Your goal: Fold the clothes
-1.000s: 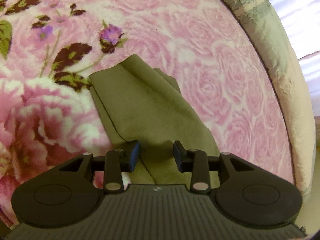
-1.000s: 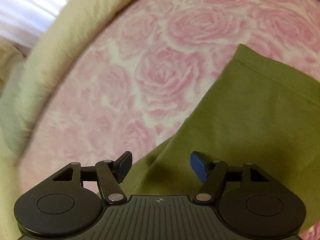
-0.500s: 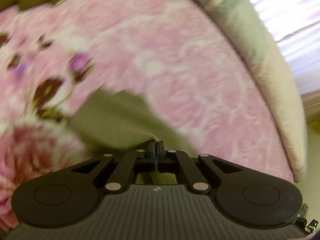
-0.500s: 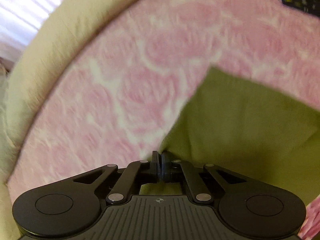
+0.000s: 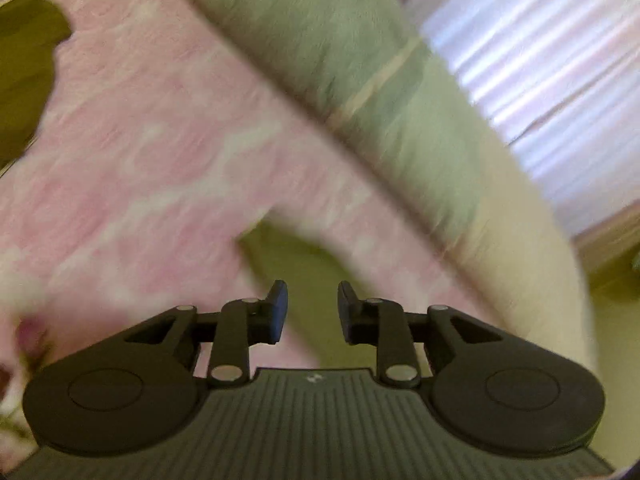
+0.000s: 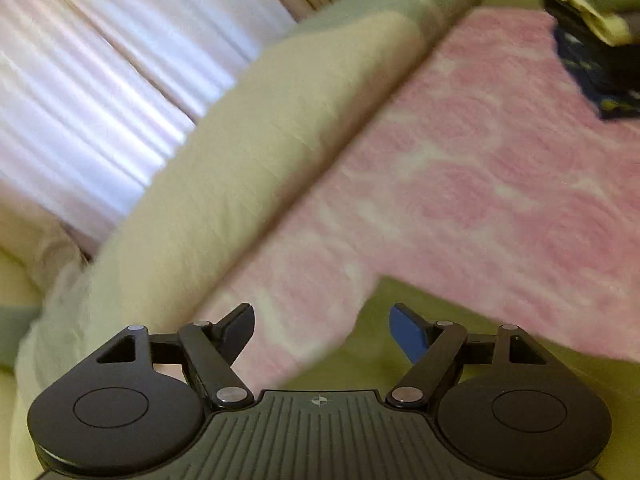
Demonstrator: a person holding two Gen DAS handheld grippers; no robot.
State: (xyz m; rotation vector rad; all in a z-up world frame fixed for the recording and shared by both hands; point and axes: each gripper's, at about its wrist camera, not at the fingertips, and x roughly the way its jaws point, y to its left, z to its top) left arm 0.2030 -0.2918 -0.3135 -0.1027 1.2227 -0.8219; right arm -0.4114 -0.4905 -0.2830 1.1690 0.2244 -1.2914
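An olive-green garment (image 5: 308, 276) lies on a pink rose-patterned blanket (image 5: 160, 152); both views are blurred by motion. My left gripper (image 5: 308, 310) is open just above the garment's edge, nothing between its fingers. More olive cloth (image 5: 24, 72) shows at the far left of the left wrist view. In the right wrist view the same olive garment (image 6: 400, 360) spreads under and to the right of my right gripper (image 6: 322, 330), which is open wide and holds nothing.
A pale green and cream bedcover roll (image 6: 240, 152) borders the blanket (image 6: 500, 184), with a bright curtain (image 6: 100, 80) behind. A dark blue patterned cloth pile (image 6: 592, 60) sits at the far right corner. The bedcover (image 5: 380, 80) and curtain (image 5: 540, 60) also show on the left.
Both grippers were open on the garment, shut on its edge half a second ago, and have now opened and let it go. Both cameras have tilted up toward the curtain.
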